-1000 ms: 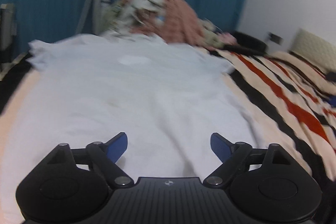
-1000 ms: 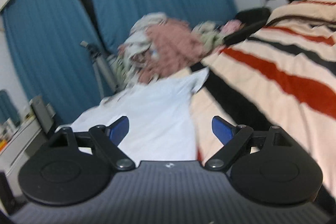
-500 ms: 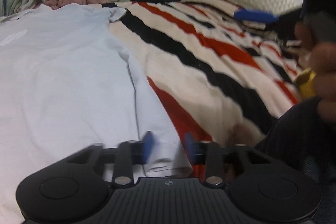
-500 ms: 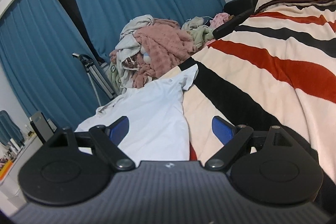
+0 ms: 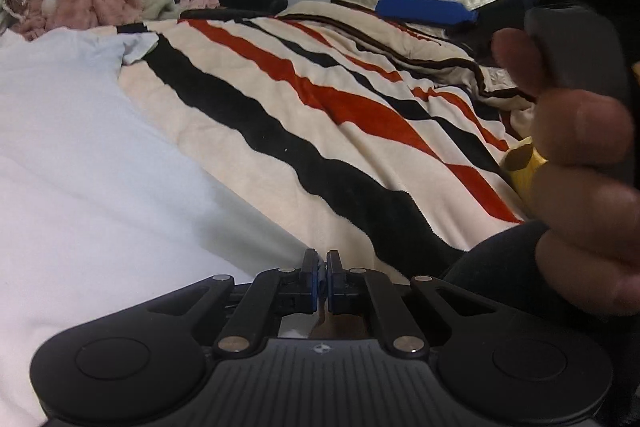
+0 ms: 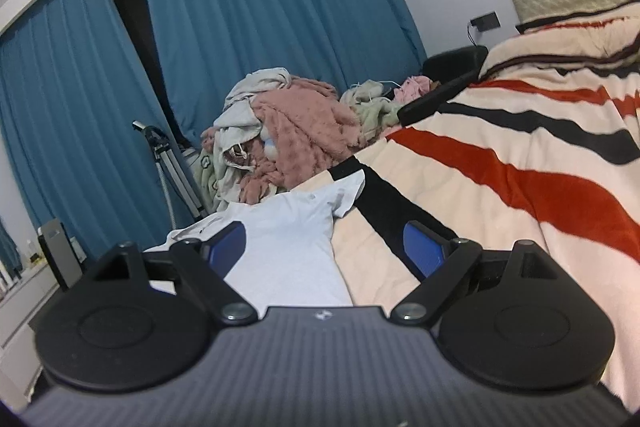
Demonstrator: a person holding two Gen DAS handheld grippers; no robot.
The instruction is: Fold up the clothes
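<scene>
Left gripper swung from the middle of the white shirt to its right hem edge, jaws closing to nearly together, pinching a bit of that fabric. Shirt is lying flat on the striped blanket. Right gripper is hovering above, jaws wide, holding nothing.

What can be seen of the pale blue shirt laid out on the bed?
The pale blue shirt is a thin, smooth-looking garment spread flat on the striped blanket, with gentle wrinkles. One short sleeve sticks out toward the clothes pile at the far end. Its near edge by the blanket is pinched in the left tongs, which have just been closing and now stand shut on the fabric. The right tongs hang open above it, not touching.
</scene>
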